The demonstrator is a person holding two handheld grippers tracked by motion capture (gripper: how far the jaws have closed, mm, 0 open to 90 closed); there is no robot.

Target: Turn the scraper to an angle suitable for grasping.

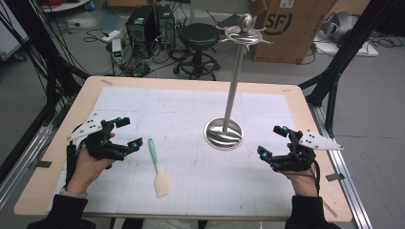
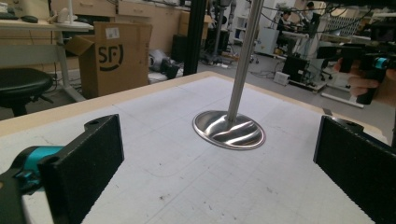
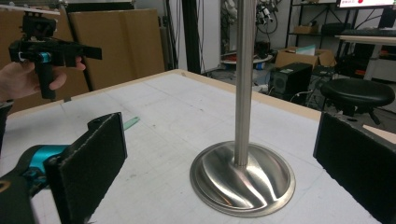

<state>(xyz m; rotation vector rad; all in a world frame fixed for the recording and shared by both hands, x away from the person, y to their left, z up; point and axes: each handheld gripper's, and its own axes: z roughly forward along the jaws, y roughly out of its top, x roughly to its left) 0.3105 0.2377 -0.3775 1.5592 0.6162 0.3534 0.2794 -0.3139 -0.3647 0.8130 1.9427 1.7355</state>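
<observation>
Stand (image 1: 223, 134) glossy brushed metal; spatula (image 1: 158, 168) matt plastic; jaws rough black.

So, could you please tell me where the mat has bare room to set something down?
The far left of the mat, beyond the spatula, is bare, as is the near stretch between spatula and right gripper. It is tighter between the stand's base and that gripper.

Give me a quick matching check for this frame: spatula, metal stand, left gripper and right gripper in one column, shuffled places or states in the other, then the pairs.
1. spatula
2. metal stand
3. left gripper
4. right gripper

A. upright on a round base, mid-table
B. open, at the table's right side
C. lying flat, teal handle pointing away from the person
D. open, just left of the spatula

Pairs: 1-C, 2-A, 3-D, 4-B
</observation>
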